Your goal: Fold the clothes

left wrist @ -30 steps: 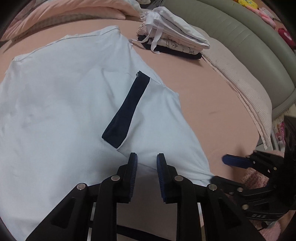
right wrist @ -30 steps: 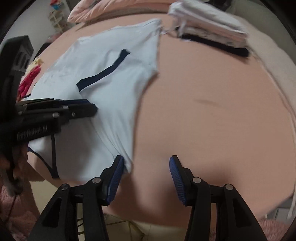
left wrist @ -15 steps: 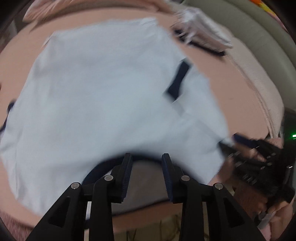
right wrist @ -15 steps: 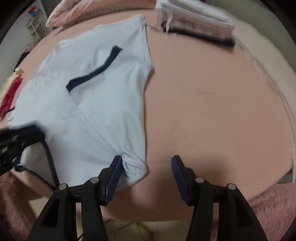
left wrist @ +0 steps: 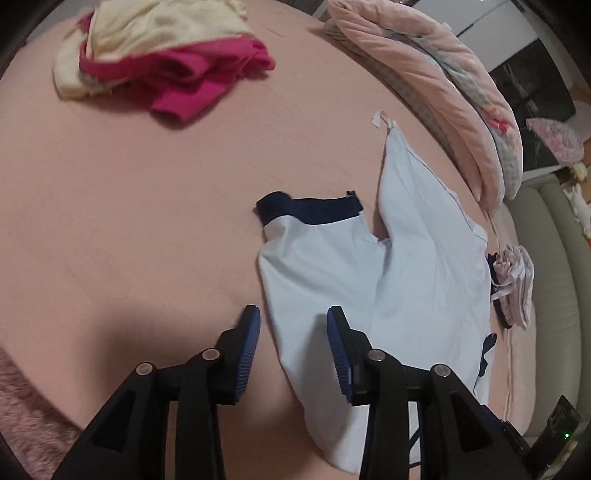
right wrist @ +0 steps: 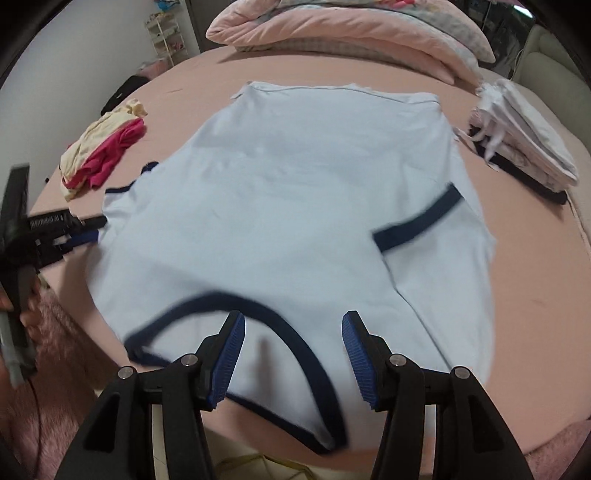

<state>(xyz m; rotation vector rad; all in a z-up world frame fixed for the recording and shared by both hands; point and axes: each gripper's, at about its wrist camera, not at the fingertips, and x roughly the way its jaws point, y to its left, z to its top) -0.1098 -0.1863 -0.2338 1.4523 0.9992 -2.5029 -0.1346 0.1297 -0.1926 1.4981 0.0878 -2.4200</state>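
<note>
A light blue T-shirt [right wrist: 295, 206] with navy trim lies flat on the pink bed, its navy neckline [right wrist: 258, 332] nearest me. Its right sleeve is folded in over the body, showing a navy cuff [right wrist: 417, 225]. My right gripper [right wrist: 293, 332] is open and empty, hovering over the neckline. My left gripper [left wrist: 293, 328] is open and empty over the shirt's left edge [left wrist: 369, 280], near the left sleeve's navy cuff [left wrist: 310, 210]. The left gripper also shows at the left of the right wrist view [right wrist: 85, 229].
A heap of pink and cream clothes [left wrist: 162, 62] lies beyond on the left. A stack of folded clothes [right wrist: 524, 136] sits at the right. A rolled pink quilt [right wrist: 351, 33] runs along the far side. The bed's front edge [right wrist: 498, 435] is close below my grippers.
The left gripper has let go of the shirt, opened, and swung left to the shirt's left sleeve side. The right gripper moved left from the shirt's edge to over the neckline.
</note>
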